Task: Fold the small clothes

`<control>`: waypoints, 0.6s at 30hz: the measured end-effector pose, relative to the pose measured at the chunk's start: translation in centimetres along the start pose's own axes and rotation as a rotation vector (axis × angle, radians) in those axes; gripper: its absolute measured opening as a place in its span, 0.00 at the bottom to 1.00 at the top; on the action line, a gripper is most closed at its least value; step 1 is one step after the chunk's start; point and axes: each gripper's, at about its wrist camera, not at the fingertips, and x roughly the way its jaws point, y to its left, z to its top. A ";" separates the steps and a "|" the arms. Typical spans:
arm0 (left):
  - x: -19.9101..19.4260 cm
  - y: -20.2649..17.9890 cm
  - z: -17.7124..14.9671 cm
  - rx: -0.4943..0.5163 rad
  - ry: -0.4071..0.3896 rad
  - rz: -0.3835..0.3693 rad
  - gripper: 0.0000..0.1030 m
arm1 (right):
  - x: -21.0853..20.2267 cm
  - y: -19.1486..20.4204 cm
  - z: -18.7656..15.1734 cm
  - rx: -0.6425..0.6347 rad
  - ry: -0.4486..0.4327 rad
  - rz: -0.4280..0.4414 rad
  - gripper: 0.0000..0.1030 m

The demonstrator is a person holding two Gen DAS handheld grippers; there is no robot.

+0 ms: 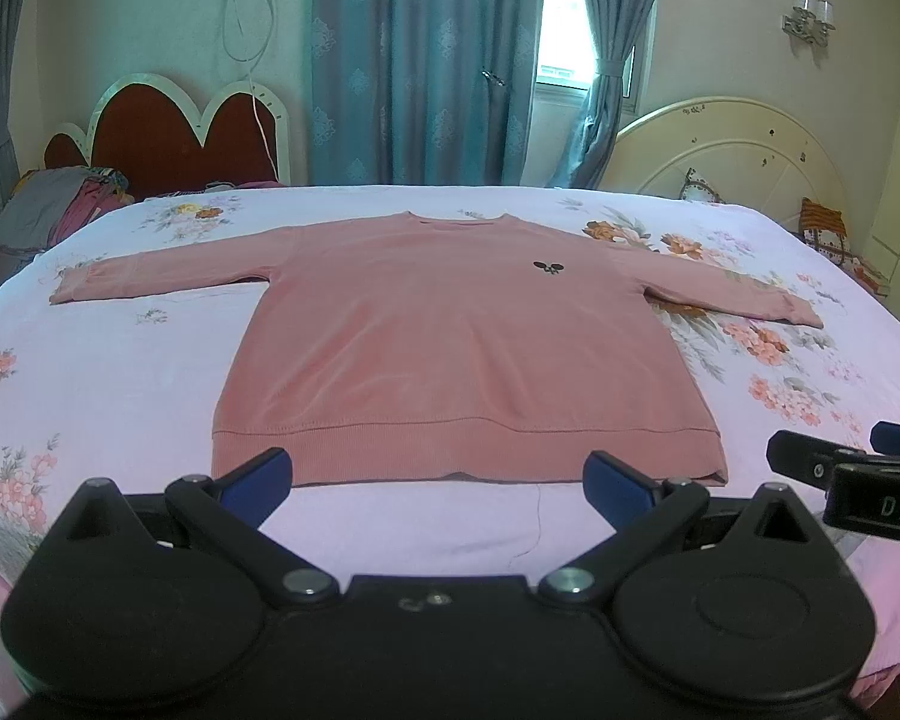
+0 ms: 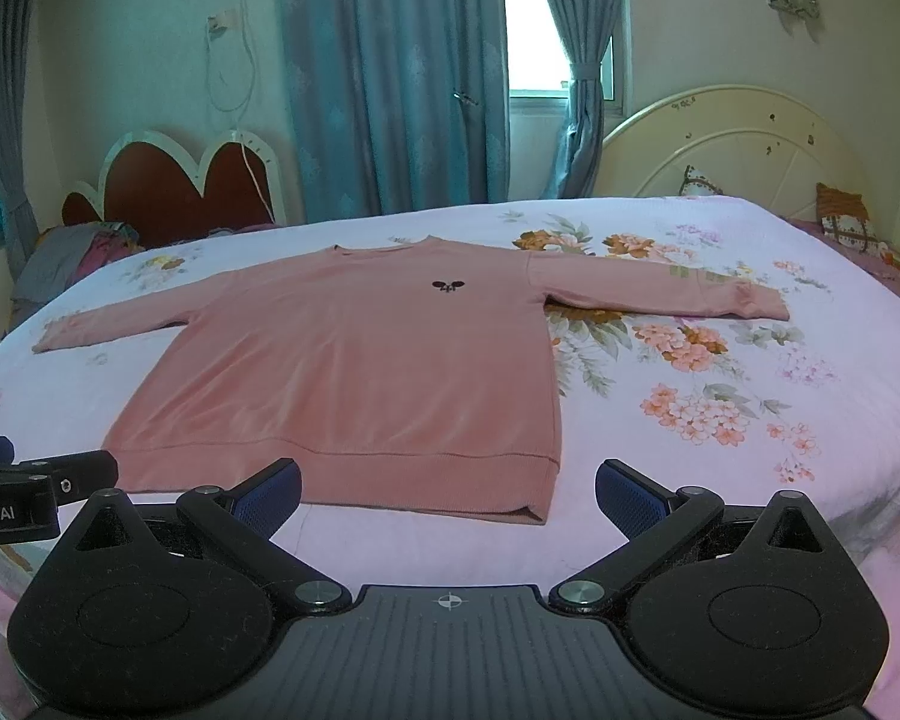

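Observation:
A pink long-sleeved sweater (image 1: 450,336) lies flat and face up on the floral bedsheet (image 1: 120,372), both sleeves spread out, hem nearest me. It also shows in the right wrist view (image 2: 360,372). My left gripper (image 1: 444,486) is open and empty, just short of the hem, near its middle. My right gripper (image 2: 450,495) is open and empty, just short of the hem's right corner. Each gripper shows at the edge of the other's view: the right one (image 1: 858,462) and the left one (image 2: 24,474).
The bed has a cream headboard (image 1: 732,150) at the right with pillows (image 1: 822,228). A second bed with a red headboard (image 1: 180,132) and piled clothes (image 1: 48,210) stands at the far left. Blue curtains (image 1: 426,60) hang behind.

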 end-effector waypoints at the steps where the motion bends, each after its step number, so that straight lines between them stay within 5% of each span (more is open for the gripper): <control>1: 0.0 0.0 0.0 0.000 0.000 0.001 1.00 | 0.0 0.0 0.1 -0.001 0.000 0.000 1.00; 18: 0.1 -0.1 0.0 0.006 -0.003 0.003 1.00 | 0.1 -0.1 0.2 0.001 -0.004 0.003 1.00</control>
